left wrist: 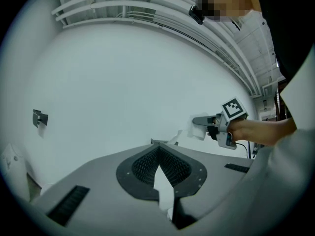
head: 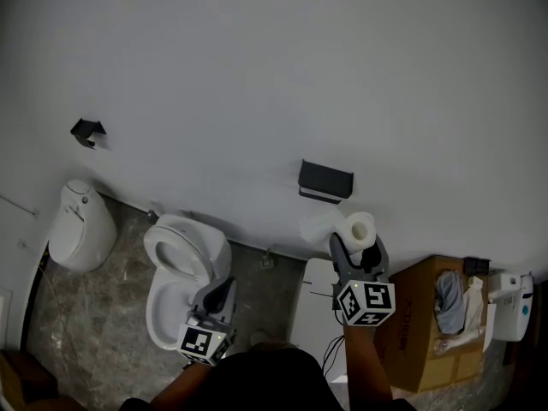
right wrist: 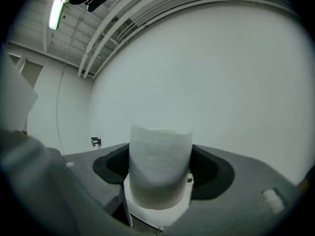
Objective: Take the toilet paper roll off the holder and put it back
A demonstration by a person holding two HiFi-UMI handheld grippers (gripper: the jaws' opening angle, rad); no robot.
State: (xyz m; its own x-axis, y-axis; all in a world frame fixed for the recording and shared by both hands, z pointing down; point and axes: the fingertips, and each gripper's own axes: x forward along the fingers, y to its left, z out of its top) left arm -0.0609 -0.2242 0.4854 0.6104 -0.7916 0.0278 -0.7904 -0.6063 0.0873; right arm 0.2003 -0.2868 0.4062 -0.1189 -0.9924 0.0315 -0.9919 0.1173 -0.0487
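A white toilet paper roll (head: 360,227) is clamped upright between the pads of my right gripper (head: 356,245), which is shut on it. A loose tail of paper (head: 318,228) hangs off its left side. The roll sits just below and right of the black holder (head: 325,181) on the white wall, apart from it. In the right gripper view the roll (right wrist: 160,154) fills the space between the jaws. My left gripper (head: 220,294) hangs lower left over the toilet, shut with nothing in it. From the left gripper view, the right gripper (left wrist: 210,123) and its roll (left wrist: 199,130) show in front of the wall.
A white toilet (head: 175,268) with its seat down stands below the left gripper. A white bin (head: 81,225) is at far left, with a black wall hook (head: 87,131) above it. An open cardboard box (head: 432,324) with cloths stands at the right.
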